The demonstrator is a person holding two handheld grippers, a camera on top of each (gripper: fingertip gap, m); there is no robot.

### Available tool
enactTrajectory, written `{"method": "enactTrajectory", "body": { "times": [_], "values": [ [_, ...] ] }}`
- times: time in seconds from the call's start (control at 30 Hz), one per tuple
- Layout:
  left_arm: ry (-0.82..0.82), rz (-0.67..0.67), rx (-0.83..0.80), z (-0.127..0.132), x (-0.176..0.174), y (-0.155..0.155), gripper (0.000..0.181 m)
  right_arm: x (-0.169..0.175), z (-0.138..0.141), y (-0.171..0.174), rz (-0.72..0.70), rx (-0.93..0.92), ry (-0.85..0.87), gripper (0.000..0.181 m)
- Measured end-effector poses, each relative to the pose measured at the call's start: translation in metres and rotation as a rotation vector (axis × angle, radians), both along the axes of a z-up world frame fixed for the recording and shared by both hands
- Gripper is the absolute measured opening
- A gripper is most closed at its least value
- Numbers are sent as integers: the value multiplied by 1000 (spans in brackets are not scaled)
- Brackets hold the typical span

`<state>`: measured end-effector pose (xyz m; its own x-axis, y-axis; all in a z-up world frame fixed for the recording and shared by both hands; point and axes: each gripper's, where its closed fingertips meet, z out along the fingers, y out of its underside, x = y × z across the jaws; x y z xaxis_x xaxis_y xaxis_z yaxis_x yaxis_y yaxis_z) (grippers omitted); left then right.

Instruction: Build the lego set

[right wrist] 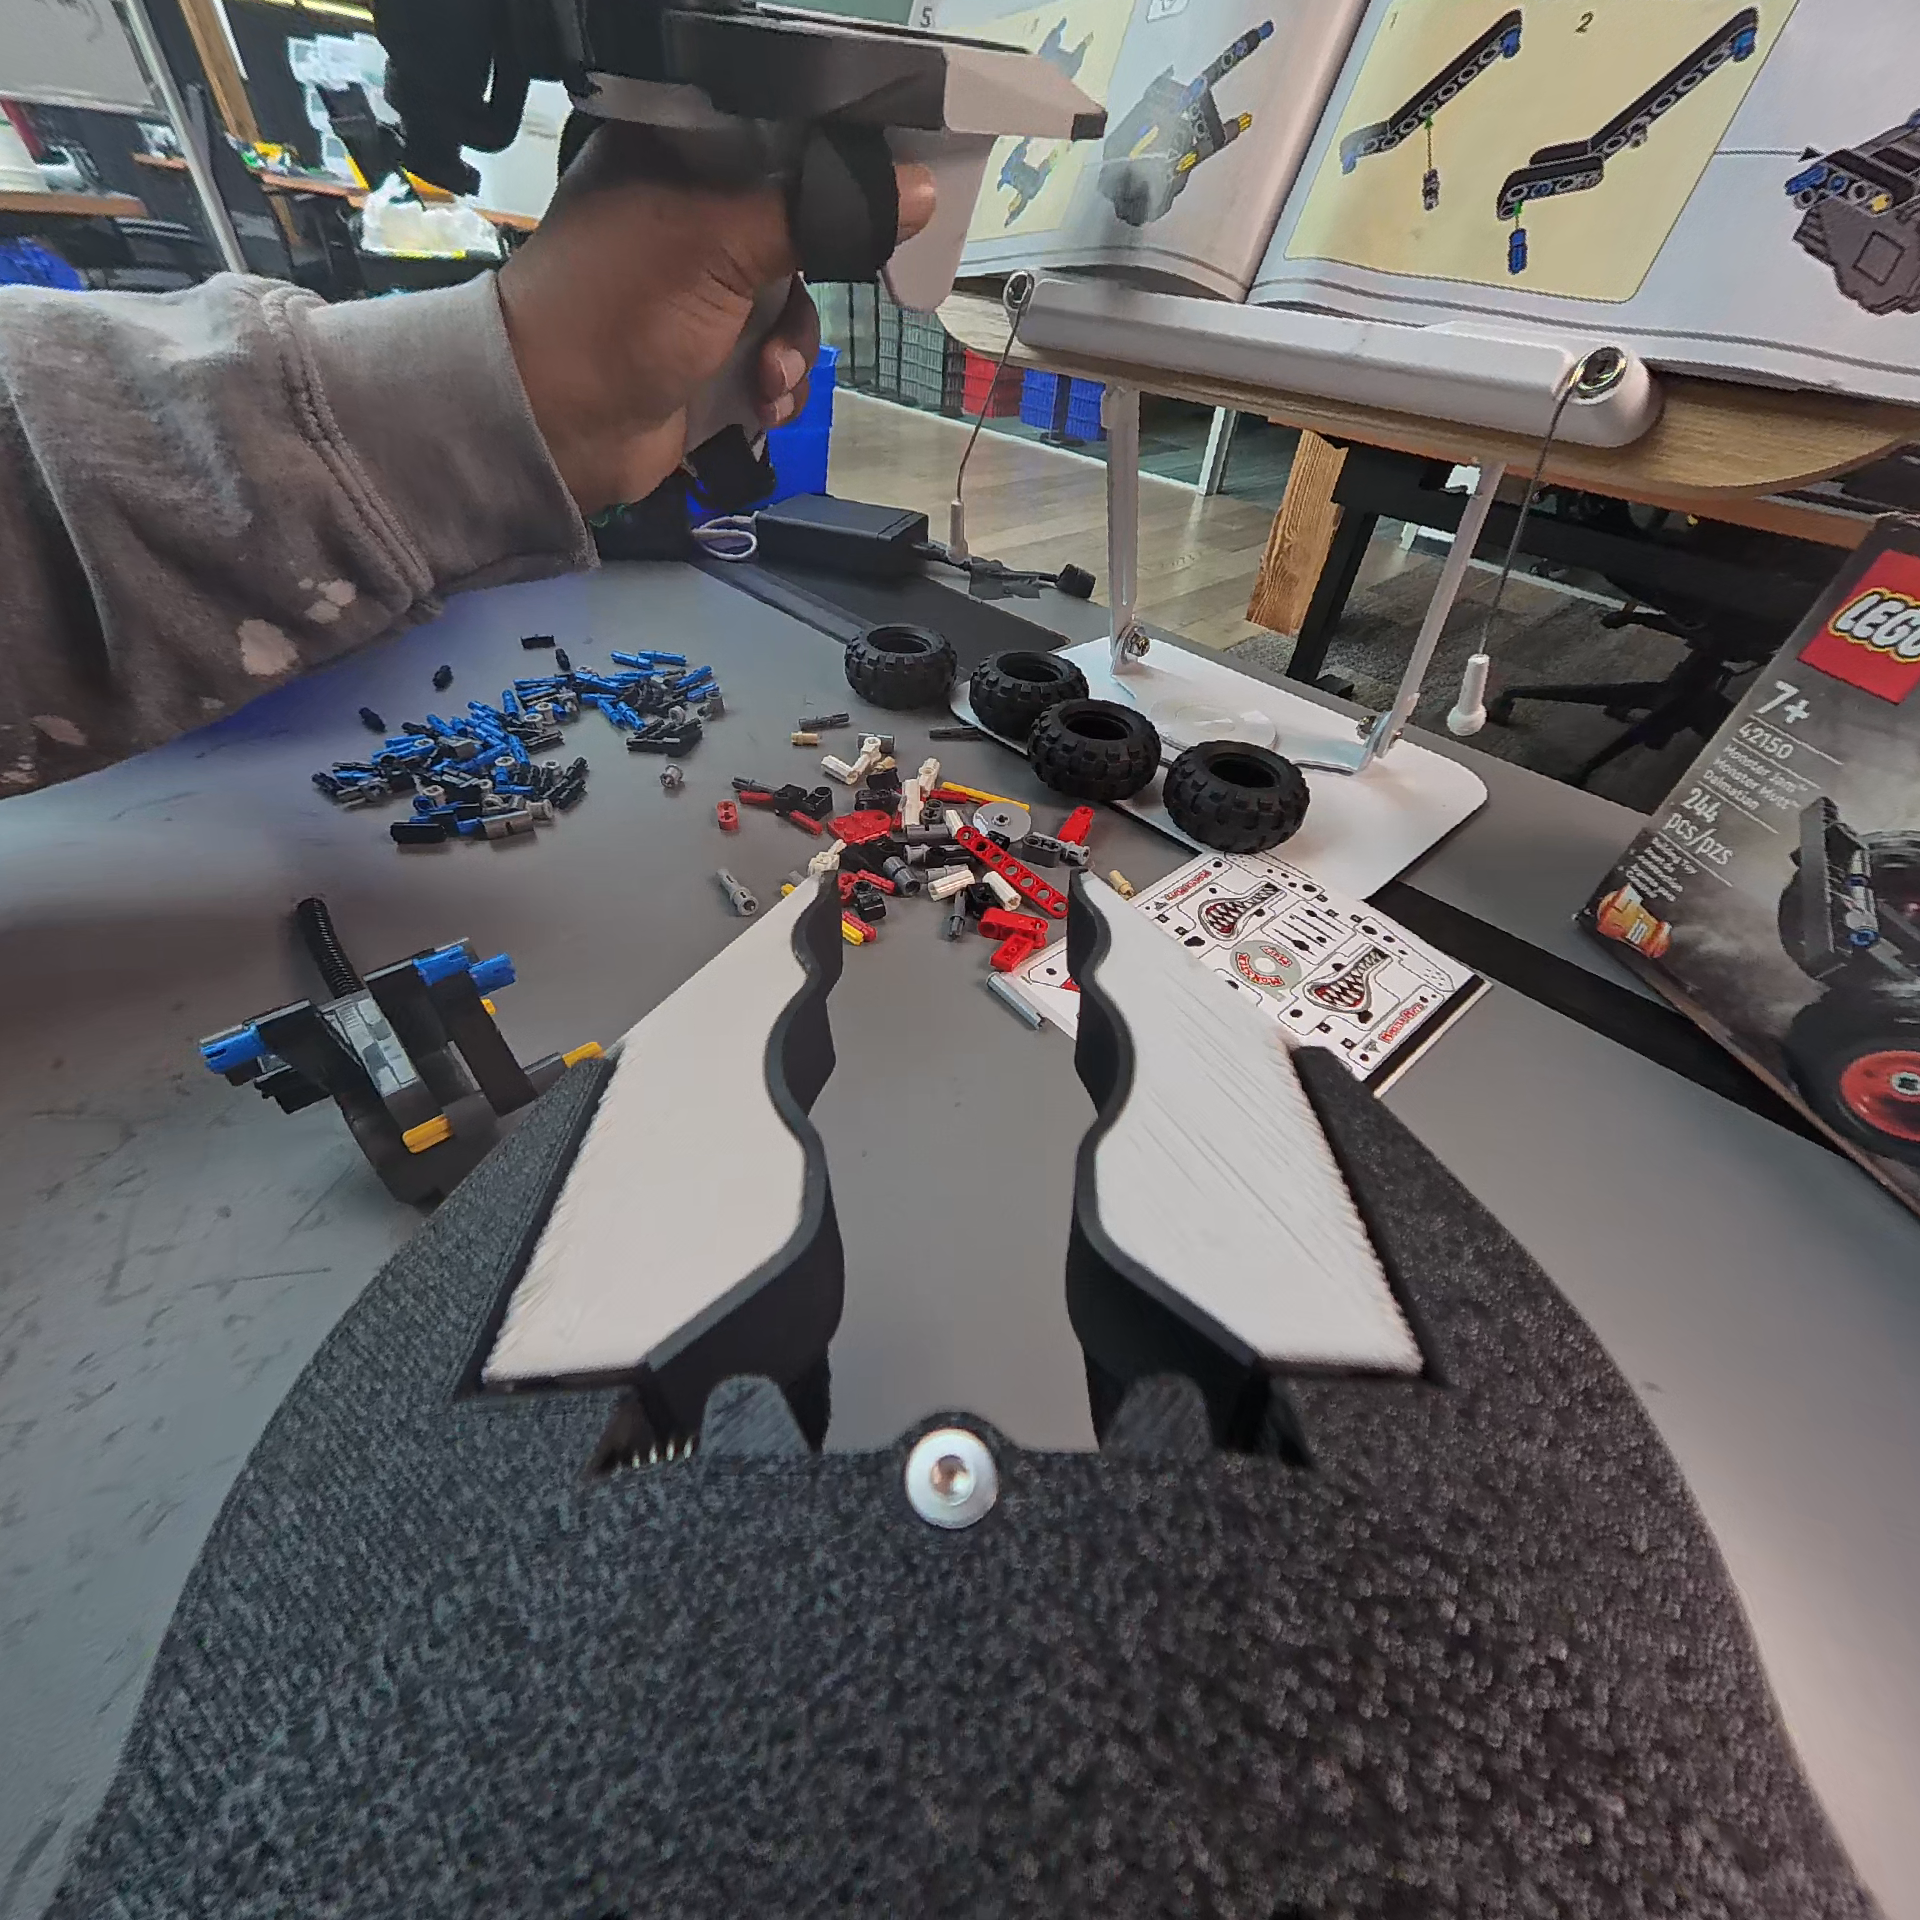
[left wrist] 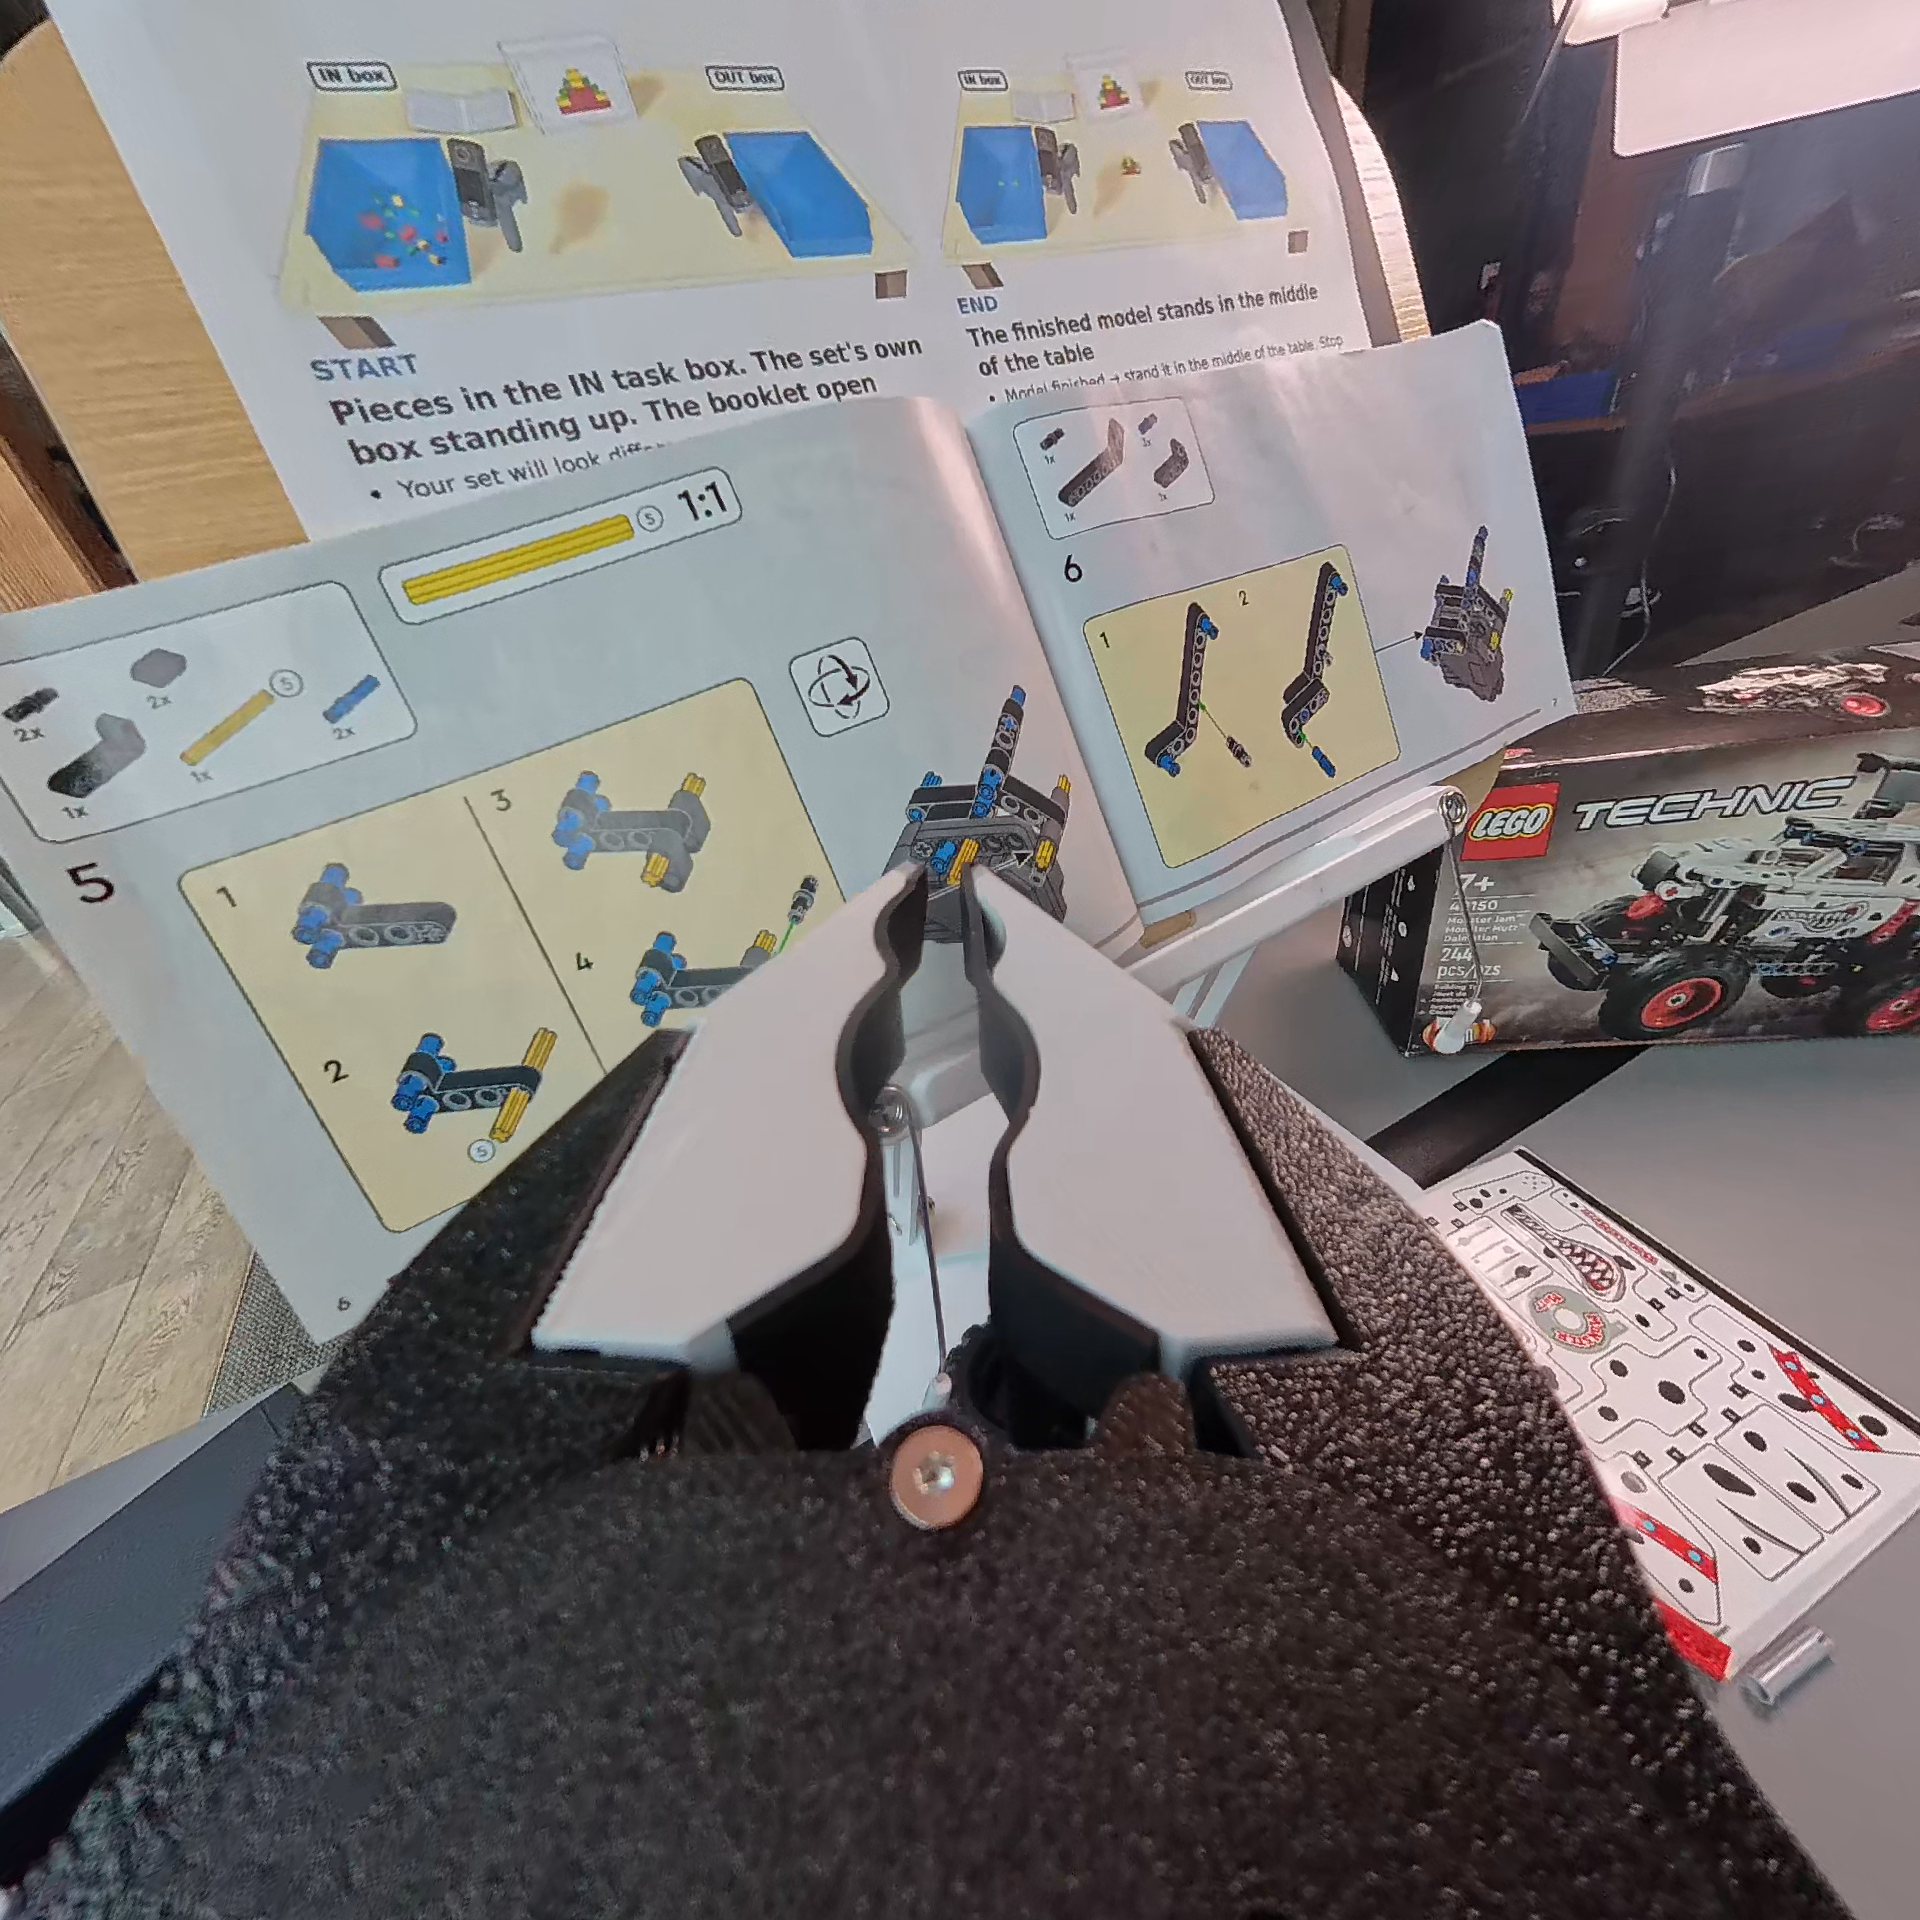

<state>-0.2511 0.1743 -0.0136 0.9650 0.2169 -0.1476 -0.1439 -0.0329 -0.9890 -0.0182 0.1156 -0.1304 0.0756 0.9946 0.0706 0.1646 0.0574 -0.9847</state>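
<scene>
1. Grey table (right wrist: pixel 260 1299) carries everything; places below are given from the white stand (right wrist: pixel 1340 364).
2. Open booklet (left wrist: pixel 644 727) rests on the stand's ledge, printed with build-step pictures and numbers; a printed sheet (left wrist: pixel 665 260) with photos and text stands behind it.
3. Set box (left wrist: pixel 1662 883) sits right of the stand, with a brand logo, a truck picture and small print.
4. Left gripper (left wrist: pixel 943 883) is raised in front of the booklet, tips nearly together, nothing between them. In the right wrist view a hand (right wrist: pixel 665 312) holds it up, left of the stand.
5. Right gripper (right wrist: pixel 954 894) is low over the table in front of the stand, fingers apart, empty.
6. Sticker sheet (right wrist: pixel 1278 956) with teeth and spot art lies in front of the stand base, just beside the right gripper's tip.
7. Part-built model (right wrist: pixel 384 1049), black with blue and yellow pins, sits well left and nearer the camera than the stand.
8. Four black tyres (right wrist: pixel 1091 748) line the base's front edge.
9. Blue and black pins (right wrist: pixel 520 748) are heaped left of the tyres.
10. Mixed red, grey and white parts (right wrist: pixel 935 842) lie in front of the tyres, beyond the right gripper's tips.
</scene>
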Motion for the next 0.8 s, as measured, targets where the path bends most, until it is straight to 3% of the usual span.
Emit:
{"method": "enactTrajectory", "body": {
  "times": [0.37,0.8],
  "values": [
    [-3,-7,-6,4,1,10,5,0,0,-1,6,2,-3,44],
    [-17,5,-29,-16,-1,-15,6,-1,-1,-3,10,13,-8,44]
  ]
}}
